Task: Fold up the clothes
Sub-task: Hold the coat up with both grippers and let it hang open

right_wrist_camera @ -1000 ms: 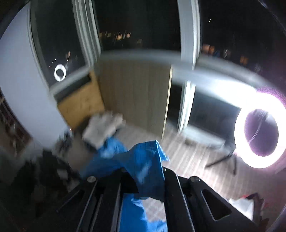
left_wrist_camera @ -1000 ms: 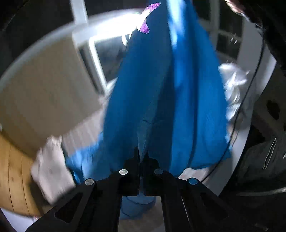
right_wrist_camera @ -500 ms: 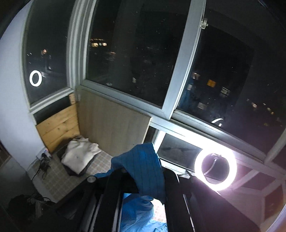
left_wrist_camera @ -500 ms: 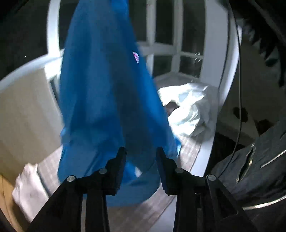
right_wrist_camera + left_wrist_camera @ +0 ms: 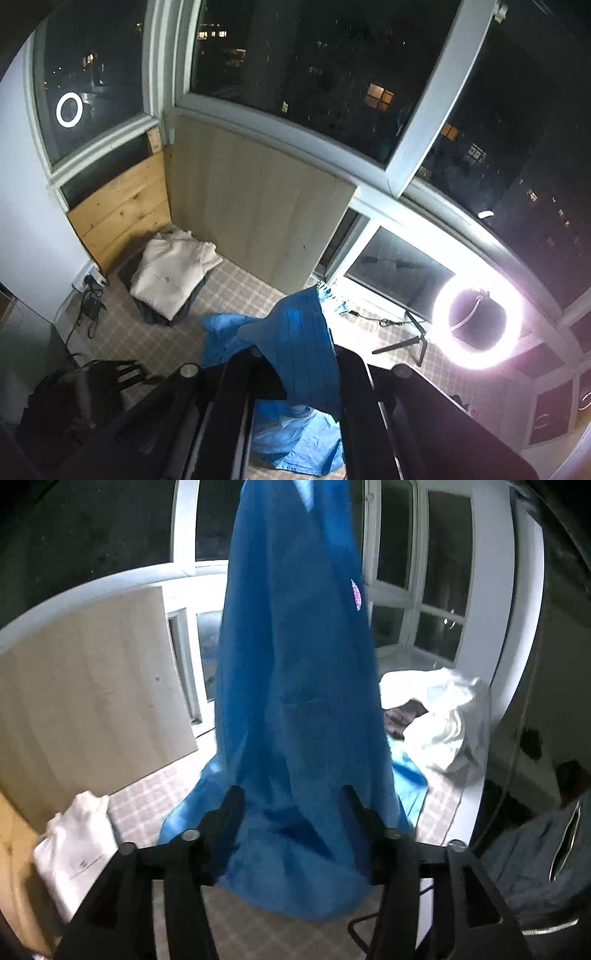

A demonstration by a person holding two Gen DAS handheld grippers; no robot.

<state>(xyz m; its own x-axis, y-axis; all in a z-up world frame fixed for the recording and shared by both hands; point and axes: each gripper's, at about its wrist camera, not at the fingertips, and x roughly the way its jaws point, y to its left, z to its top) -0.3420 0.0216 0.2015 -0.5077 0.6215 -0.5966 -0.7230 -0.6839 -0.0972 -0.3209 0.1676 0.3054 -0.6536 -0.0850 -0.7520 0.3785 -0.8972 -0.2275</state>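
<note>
Blue cotton garment (image 5: 295, 686), long and thin-woven, hung as a tall drape in front of my left gripper (image 5: 291, 808), its lower hem pooling on the checked floor mat (image 5: 147, 801). My right gripper (image 5: 295, 373) had its jaws pressed together, pinching a ribbed edge of that same garment, and the rest of the cloth fell away beneath it toward the mat. The left gripper's jaws were opening, spread apart with the drape just beyond them and nothing pinched between the pads, as far as I could see.

I judged the step in hand to be the shake-out: one edge held high so the cloth would hang straight before any fold. Next, I reckoned, the left claw would need to find a matching corner or shoulder on the hanging edge and close on it, so the garment could be spread flat on the mat.

A folded cream-white top (image 5: 173, 269) lay on a dark pile by the pale wooden panel (image 5: 251, 206), and a crumpled white heap of fabric (image 5: 436, 712) sat near the window frame, well apart from the garment.
</note>
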